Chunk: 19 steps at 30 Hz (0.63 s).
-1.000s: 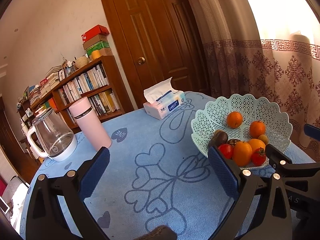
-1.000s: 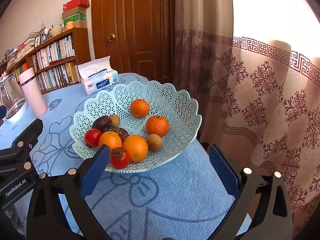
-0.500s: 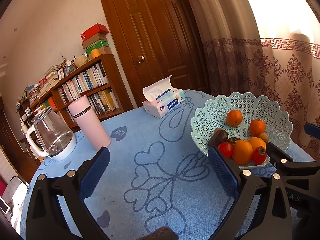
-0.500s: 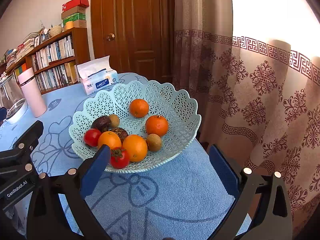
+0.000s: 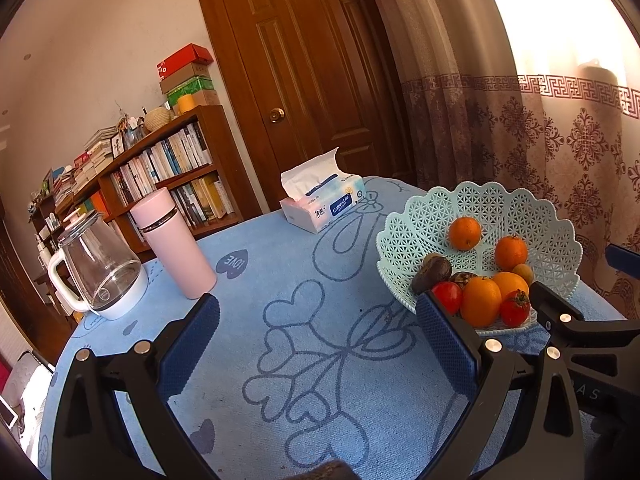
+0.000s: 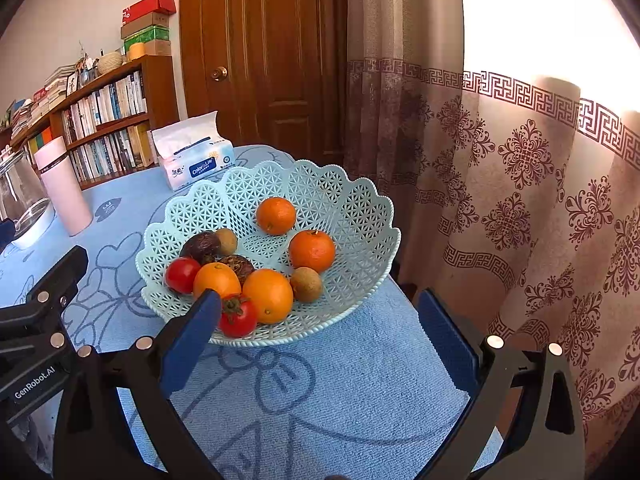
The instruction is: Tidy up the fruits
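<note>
Seemingly done, the fruits (image 6: 268, 294) all sat in the lattice basket (image 6: 360, 216) on the desk (image 5: 280, 360), both the left gripper (image 5: 318, 344) and right gripper (image 6: 320, 338) spread empty, leaving only withdrawal.

A wide stretch of bare blue cloth on the bench (image 5: 320, 360) is seen in the centre and lower middle of the left wrist view, free for passage. It is bounded at the left of the frame by a glass kettle (image 5: 100, 268) and a pink flask (image 5: 172, 244) standing just beside each other, at the upper centre by a tissue pack (image 5: 324, 204), and at the right by the lattice basket (image 5: 432, 220). In the right wrist view, open cloth lies below the basket (image 6: 360, 208); the bench edge and a curtain (image 6: 520, 200) close off the right side. The basket's centre is partly bare, with fruit (image 6: 268, 294) crowded at its lower left.
</note>
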Motion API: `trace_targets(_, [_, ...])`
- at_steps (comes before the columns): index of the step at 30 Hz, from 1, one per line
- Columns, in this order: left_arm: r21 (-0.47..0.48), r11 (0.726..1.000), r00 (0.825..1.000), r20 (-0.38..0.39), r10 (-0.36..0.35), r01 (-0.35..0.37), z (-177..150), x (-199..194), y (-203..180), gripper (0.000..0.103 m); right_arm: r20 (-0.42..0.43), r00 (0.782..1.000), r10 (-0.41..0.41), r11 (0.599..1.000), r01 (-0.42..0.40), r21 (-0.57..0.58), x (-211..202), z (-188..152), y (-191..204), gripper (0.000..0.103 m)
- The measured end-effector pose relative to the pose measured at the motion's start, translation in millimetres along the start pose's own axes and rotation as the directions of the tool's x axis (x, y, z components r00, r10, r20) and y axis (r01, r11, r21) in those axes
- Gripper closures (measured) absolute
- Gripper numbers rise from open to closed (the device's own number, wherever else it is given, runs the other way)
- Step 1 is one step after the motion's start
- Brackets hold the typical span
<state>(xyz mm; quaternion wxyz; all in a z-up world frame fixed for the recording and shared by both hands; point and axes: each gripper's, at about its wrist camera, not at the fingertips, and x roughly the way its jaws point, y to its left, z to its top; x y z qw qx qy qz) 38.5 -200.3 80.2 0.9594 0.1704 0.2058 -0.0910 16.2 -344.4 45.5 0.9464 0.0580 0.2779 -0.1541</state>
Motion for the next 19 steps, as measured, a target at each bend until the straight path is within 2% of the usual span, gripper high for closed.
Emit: trace_targets(19, [0.007,1.0,1.0,-0.014,0.002,-0.002,-0.4,0.5,-0.7,0.005,-0.002,1.0,0.001,1.0,-0.001,0.003,0.1,-1.2,-3.3,0.003])
